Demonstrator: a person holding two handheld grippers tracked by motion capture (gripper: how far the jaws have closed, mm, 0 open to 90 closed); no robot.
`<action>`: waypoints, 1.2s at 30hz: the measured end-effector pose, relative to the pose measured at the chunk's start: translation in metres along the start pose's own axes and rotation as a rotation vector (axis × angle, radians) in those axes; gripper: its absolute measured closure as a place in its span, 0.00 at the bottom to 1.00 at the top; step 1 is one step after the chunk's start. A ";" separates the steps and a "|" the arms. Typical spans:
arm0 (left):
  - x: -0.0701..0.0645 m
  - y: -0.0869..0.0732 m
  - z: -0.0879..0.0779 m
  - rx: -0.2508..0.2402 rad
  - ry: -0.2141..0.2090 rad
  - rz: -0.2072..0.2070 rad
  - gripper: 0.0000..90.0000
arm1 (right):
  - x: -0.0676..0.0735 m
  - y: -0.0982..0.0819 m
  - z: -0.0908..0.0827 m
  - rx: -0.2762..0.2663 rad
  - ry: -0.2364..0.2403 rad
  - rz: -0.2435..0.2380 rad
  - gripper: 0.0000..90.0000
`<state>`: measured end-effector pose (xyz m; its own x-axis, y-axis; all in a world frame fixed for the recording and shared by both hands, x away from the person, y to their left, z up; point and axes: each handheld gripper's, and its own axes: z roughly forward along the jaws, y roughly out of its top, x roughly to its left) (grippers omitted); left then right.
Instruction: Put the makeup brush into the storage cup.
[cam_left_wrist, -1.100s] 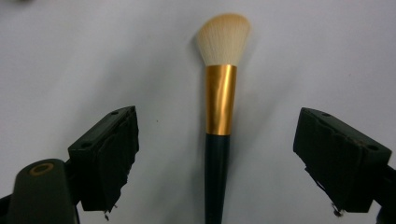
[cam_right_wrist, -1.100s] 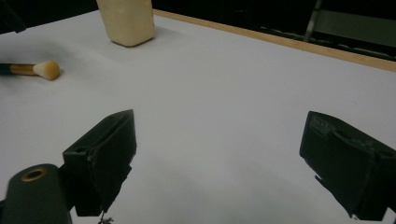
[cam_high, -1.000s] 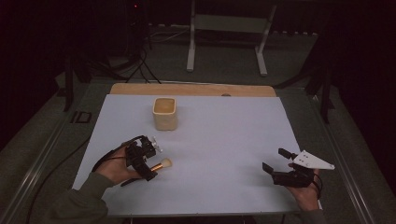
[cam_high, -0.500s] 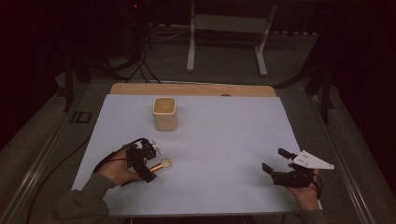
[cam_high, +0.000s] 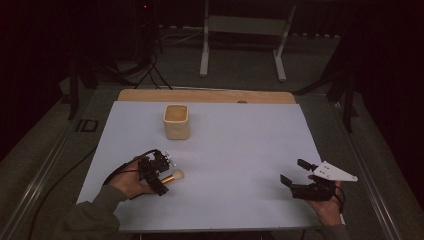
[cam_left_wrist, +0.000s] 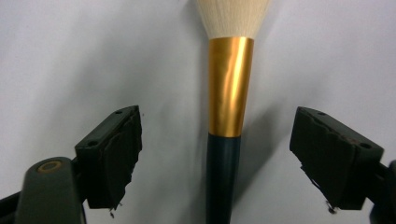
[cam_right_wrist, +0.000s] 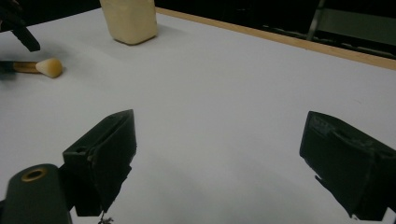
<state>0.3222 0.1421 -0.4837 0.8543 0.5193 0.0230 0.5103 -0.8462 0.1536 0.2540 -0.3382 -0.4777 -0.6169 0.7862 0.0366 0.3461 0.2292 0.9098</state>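
A makeup brush with a pale tuft, a gold ferrule and a dark handle lies flat on the white table. My left gripper straddles its handle from the left. In the left gripper view the brush runs up the middle between the two pads, with a gap on each side. The jaws have just been closing a little, and the pads do not touch the brush. My right gripper rests open near the front right with nothing between its jaws.
A cream cup stands upright behind the brush, and appears at the top left of the right gripper view. A wooden strip edges the table's far side. Beyond it are a metal stand and cables.
My left gripper has edged slightly nearer the brush handle. The right gripper, the brush and the cup have kept their places.
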 end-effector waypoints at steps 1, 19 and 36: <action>0.000 0.000 0.000 -0.001 -0.004 0.000 0.22 | 0.000 0.000 0.000 0.000 0.000 0.000 0.12; 0.001 -0.004 0.002 0.066 -0.042 0.021 0.83 | -0.001 0.000 0.000 0.000 0.001 0.002 0.12; 0.008 -0.010 -0.031 -0.063 -0.005 -0.018 0.83 | -0.001 0.000 0.000 0.000 0.000 0.004 0.12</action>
<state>0.3208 0.1581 -0.4540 0.8457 0.5334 0.0146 0.5183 -0.8276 0.2156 0.2545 -0.3387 -0.4780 -0.6158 0.7869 0.0405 0.3486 0.2260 0.9096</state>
